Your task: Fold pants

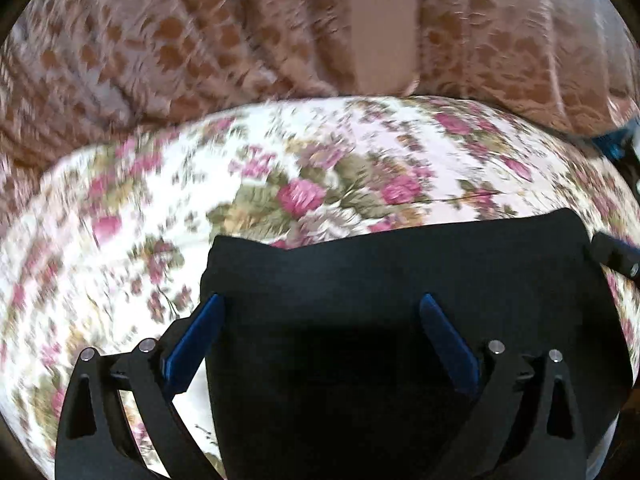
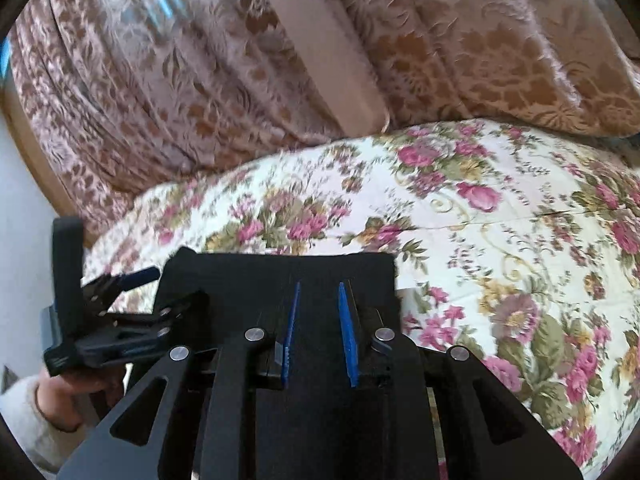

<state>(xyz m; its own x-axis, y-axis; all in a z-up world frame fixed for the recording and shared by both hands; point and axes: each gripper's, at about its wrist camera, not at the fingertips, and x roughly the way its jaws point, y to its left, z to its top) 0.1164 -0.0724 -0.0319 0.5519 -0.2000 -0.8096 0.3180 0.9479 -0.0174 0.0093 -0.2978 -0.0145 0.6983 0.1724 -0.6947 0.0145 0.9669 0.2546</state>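
Black pants (image 1: 400,264), folded into a flat rectangle, lie on a floral bedspread (image 1: 160,200). My left gripper (image 1: 320,308) hangs open wide over their left part. Its left pad is past the cloth's edge, above the bedspread, and its right pad is over the black cloth. In the right wrist view the pants (image 2: 280,268) lie under my right gripper (image 2: 319,288). Its blue pads stand a narrow gap apart, and I see nothing pinched between them. My left gripper (image 2: 176,284) shows at the pants' left corner, held by a hand (image 2: 68,392). The right gripper's tip (image 1: 614,258) shows at the pants' right corner.
The bedspread (image 2: 500,240) stretches far to the right and behind the pants. A brown patterned curtain (image 2: 180,92) hangs along the far side of the bed. A white wall (image 2: 24,208) and a wooden edge stand at the left.
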